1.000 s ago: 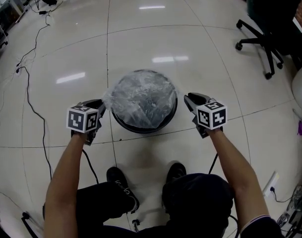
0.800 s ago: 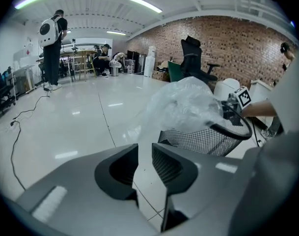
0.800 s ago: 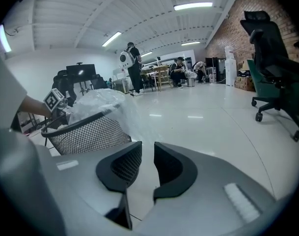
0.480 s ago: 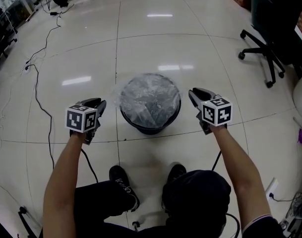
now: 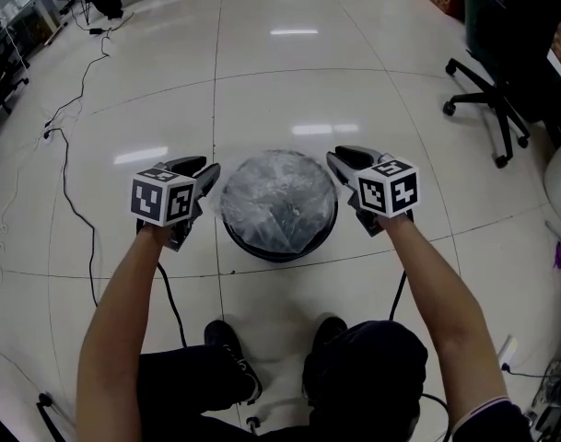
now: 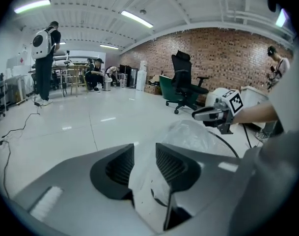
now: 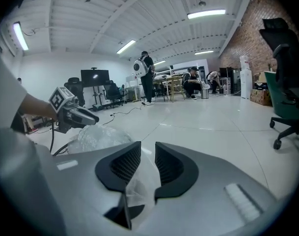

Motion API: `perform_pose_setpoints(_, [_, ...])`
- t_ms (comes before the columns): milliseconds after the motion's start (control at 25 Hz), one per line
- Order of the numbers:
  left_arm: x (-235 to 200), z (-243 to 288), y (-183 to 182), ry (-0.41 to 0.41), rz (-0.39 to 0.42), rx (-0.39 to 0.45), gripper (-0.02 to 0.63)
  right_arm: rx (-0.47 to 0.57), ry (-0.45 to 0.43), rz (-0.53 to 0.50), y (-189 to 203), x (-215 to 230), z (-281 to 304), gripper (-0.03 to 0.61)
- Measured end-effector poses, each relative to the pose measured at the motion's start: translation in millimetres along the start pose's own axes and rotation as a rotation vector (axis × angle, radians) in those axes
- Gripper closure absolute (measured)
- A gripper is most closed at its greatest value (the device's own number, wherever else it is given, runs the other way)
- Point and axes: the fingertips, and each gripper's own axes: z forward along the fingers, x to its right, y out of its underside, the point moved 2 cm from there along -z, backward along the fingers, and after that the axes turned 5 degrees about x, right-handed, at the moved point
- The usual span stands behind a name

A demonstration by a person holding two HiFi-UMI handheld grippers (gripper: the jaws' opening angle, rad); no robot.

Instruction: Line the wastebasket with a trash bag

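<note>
The left tongs (image 6: 145, 155), jaws just opening, stand apart with trash bag (image 6: 190, 134) film loose between them.

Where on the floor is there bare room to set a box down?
Bare tiles lie beyond the wastebasket, between the cable on the left and the office chair on the right. It is crowded near the person's shoes and along the cable.
</note>
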Motion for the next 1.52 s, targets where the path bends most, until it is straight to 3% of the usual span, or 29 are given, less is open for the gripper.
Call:
perform_pose_setpoints(320, [12.5, 39.3, 3.3, 0.093, 0.005, -0.07, 0.453, -0.059, -0.107, 0.015, 8.1, -17.2, 31.2, 0.472])
perform_pose_setpoints(480, [16.4, 40.6, 6.2, 0.11, -0.001, -0.07, 0.473, -0.08, -0.131, -0.013, 13.0, -25.4, 35.1, 0.528])
perform_pose_setpoints(600, [17.3, 35.9, 3.6, 0.114, 0.036, -0.057, 0.6, -0.072, -0.123, -0.048, 10.8, -27.2, 34.1, 0.545])
perform_pose_setpoints(680, [17.3, 31.2, 1.2, 0.112, 0.041, -0.04, 0.6, -0.06, -0.115, -0.05, 7.4, -25.7, 30.2, 0.574])
perform_pose_setpoints(1120, [42.4, -1.8, -11.9, 0.161, 0.115, 0.001, 0.6, -0.017, -0.126, -0.106, -12.5, -40.3, -8.7, 0.574])
perform_pose_setpoints(1520, [69.2, -40.3, -0.1, 0.207, 0.146, -0.02, 0.6, -0.017, -0.181, -0.175, -0.2, -79.5, -53.3, 0.574])
